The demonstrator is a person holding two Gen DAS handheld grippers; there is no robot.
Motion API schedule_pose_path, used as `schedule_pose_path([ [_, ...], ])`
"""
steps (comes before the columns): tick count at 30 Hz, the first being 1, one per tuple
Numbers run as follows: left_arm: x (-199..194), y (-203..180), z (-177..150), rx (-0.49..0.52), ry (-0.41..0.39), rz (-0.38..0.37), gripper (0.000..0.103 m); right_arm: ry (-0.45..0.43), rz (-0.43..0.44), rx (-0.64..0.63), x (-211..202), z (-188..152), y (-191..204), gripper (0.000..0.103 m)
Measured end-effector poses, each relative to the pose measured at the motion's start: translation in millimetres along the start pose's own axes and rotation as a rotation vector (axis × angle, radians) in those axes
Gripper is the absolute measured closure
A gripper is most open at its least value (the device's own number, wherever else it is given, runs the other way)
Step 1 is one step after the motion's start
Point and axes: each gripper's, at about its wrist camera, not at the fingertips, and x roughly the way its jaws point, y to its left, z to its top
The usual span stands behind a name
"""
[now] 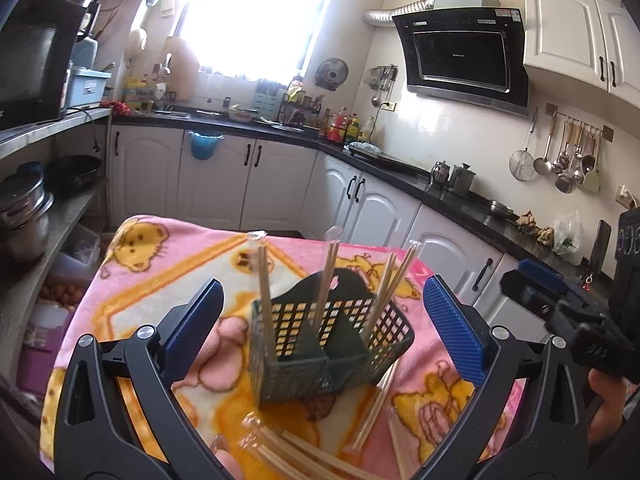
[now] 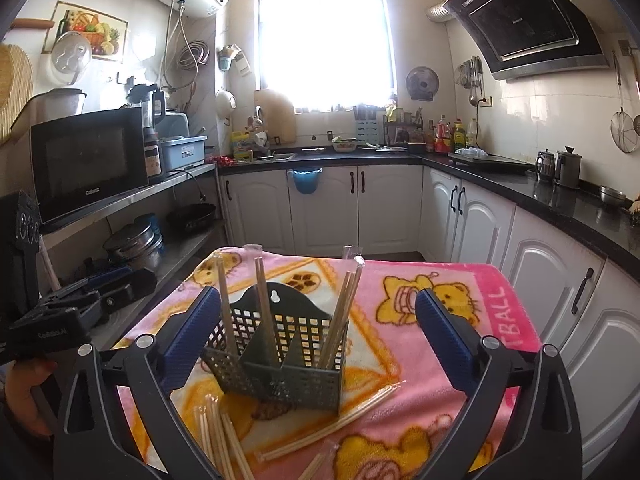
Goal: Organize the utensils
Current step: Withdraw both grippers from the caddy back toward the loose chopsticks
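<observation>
A dark green perforated utensil holder (image 1: pixel 296 376) (image 2: pixel 304 380) with three compartments stands on a pink cartoon blanket (image 1: pixel 160 264) (image 2: pixel 440 280). Wrapped wooden chopsticks (image 1: pixel 264 280) (image 2: pixel 344 304) stand upright in its compartments. More chopsticks (image 1: pixel 304 456) (image 2: pixel 216 432) lie loose on the blanket in front of it, one pair (image 2: pixel 340 420) at the holder's right. My left gripper (image 1: pixel 324 330) is open, its blue pads wide on either side of the holder without touching it. My right gripper (image 2: pixel 316 336) is open the same way, with nothing held.
The other gripper shows at each view's edge: right gripper (image 1: pixel 560 304), left gripper (image 2: pixel 80 300), each held by a hand (image 1: pixel 604 408). A steel shelf with a microwave (image 2: pixel 88 164) and pots (image 2: pixel 132 240) stands left. White cabinets (image 2: pixel 540 264) under a black counter run behind and right.
</observation>
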Motion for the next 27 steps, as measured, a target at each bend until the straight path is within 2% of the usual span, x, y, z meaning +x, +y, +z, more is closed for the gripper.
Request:
schedule_pose_path([
  [16,-17,22,-35,-0.037,0.051,0.058,0.011,0.078,0.007,0.001,-10,-35,-1,0.007],
  [27,-5,42,-64,-0.087,0.137,0.092,0.011,0.169,0.029,0.007,2,-66,0,0.007],
])
